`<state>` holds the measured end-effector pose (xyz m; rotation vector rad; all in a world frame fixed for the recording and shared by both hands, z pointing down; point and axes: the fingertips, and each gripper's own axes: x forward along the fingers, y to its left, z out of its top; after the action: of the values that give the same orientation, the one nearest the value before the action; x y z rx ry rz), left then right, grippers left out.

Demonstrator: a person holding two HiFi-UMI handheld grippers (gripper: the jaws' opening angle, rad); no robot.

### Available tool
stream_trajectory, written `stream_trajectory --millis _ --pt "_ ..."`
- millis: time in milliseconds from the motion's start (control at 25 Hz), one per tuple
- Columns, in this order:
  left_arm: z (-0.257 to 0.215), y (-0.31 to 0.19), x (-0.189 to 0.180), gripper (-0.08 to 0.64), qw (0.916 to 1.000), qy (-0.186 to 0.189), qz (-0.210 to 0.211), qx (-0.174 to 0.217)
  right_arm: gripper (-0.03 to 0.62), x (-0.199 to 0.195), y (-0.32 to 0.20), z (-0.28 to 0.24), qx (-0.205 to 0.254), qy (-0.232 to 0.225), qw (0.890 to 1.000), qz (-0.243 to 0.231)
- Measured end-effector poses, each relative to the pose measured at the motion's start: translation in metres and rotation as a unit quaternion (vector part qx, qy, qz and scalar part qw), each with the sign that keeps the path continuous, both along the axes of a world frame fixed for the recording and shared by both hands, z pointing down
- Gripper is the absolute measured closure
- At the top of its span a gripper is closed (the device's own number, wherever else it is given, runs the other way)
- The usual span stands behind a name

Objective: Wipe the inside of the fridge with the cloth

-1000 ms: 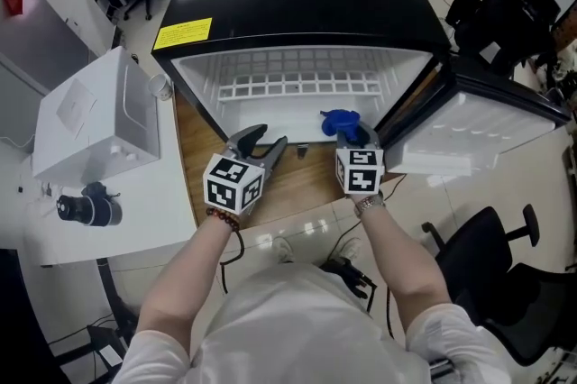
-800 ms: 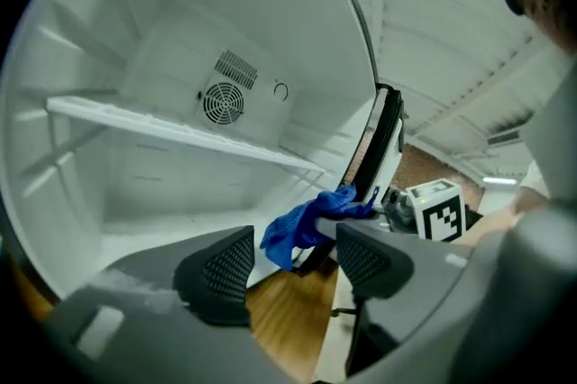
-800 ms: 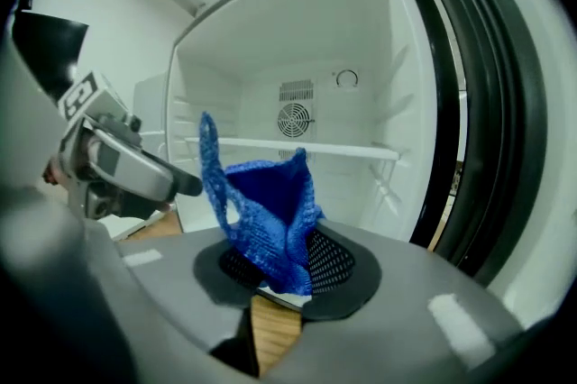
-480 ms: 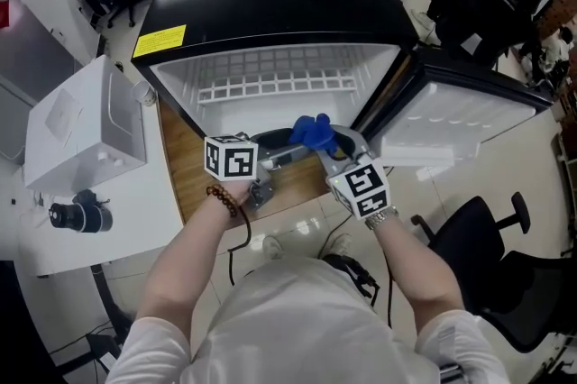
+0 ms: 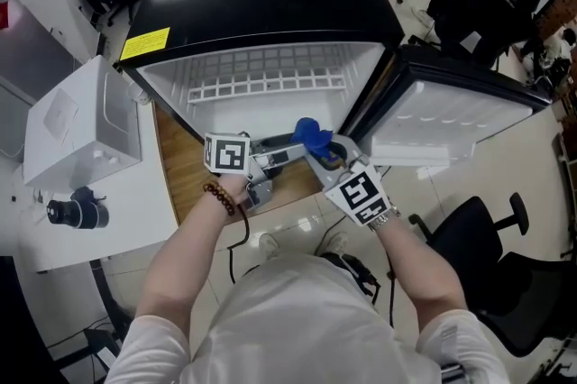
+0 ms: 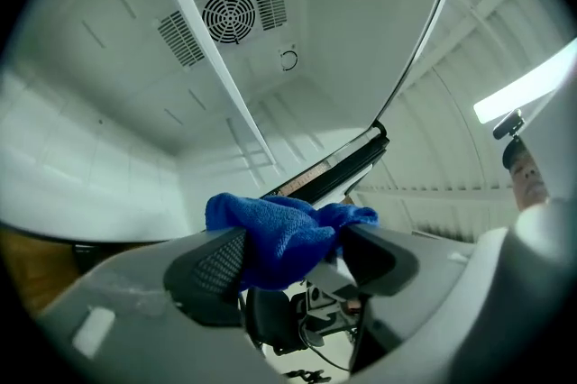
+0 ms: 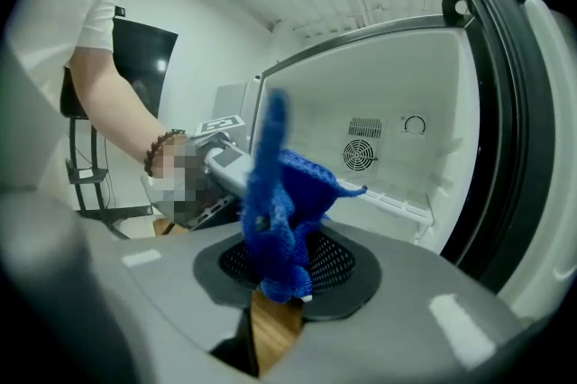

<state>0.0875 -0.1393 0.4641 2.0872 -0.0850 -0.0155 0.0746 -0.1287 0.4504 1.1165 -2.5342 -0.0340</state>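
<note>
Mid-frame in the head view, just in front of the open fridge point(image 5: 270, 8), the right gripper point(image 7: 284, 269) pinches the blue cloth point(image 5: 308, 134). The left gripper point(image 6: 296, 258) has just been opening, and its jaws stand spread wide with the cloth between them.

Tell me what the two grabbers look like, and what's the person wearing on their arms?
Both the left gripper and the right gripper are grey, with dark mesh-textured pads and a white cube carrying black square markers. The person wears a white short-sleeved shirt, a dark bead bracelet on the left wrist and a metal wristwatch on the right.
</note>
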Motion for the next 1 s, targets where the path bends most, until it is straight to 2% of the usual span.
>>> stream_trajectory --millis 120,240,280,360,400,600,680,720,800,840,920,1000 --pt "-0.004 0.005 0.006 0.268 0.9998 0.008 0.01 0.015 0.503 0.0 0.004 0.003 -0.002 0.003 1.0 -0.009" --pt "-0.002 0.006 0.007 0.332 0.9984 -0.017 0.007 0.054 0.49 0.005 0.007 0.013 -0.014 0.014 1.0 -0.001" --pt "0.0 0.004 0.006 0.366 0.9969 -0.03 0.001 0.072 0.48 0.009 0.006 0.017 -0.022 0.017 1.0 0.007" --pt "0.004 -0.002 0.004 0.492 0.9935 -0.054 -0.017 0.099 0.448 0.016 0.006 0.024 -0.037 0.015 0.999 0.021" --pt "0.006 -0.004 0.004 0.502 0.9922 -0.062 -0.023 0.105 0.445 0.018 0.006 0.026 -0.041 0.012 0.999 0.024" --pt "0.009 -0.003 0.012 0.508 0.9876 -0.083 -0.026 0.131 0.446 0.024 0.005 0.028 -0.049 0.0 0.998 0.039" --pt "0.01 0.0 0.017 0.502 0.9882 -0.082 -0.018 0.129 0.458 0.026 0.004 0.027 -0.047 0.0 0.998 0.04" --pt "0.009 0.002 0.019 0.486 0.99 -0.076 -0.01 0.118 0.464 0.026 0.004 0.026 -0.043 0.0 0.998 0.036" --pt "0.008 0.007 0.025 0.374 0.9948 -0.056 0.008 0.085 0.472 0.025 0.007 0.023 -0.035 0.0 0.999 0.025" --pt "0.008 0.01 0.026 0.356 0.9965 -0.045 0.016 0.068 0.472 0.024 0.008 0.021 -0.031 0.002 0.999 0.019" --pt "0.007 0.012 0.027 0.357 0.9984 -0.03 0.023 0.041 0.472 0.023 0.01 0.02 -0.026 0.006 1.0 0.009" --pt "0.008 0.013 0.027 0.394 0.9987 -0.03 0.024 0.034 0.468 0.022 0.011 0.021 -0.026 0.012 1.0 0.003"
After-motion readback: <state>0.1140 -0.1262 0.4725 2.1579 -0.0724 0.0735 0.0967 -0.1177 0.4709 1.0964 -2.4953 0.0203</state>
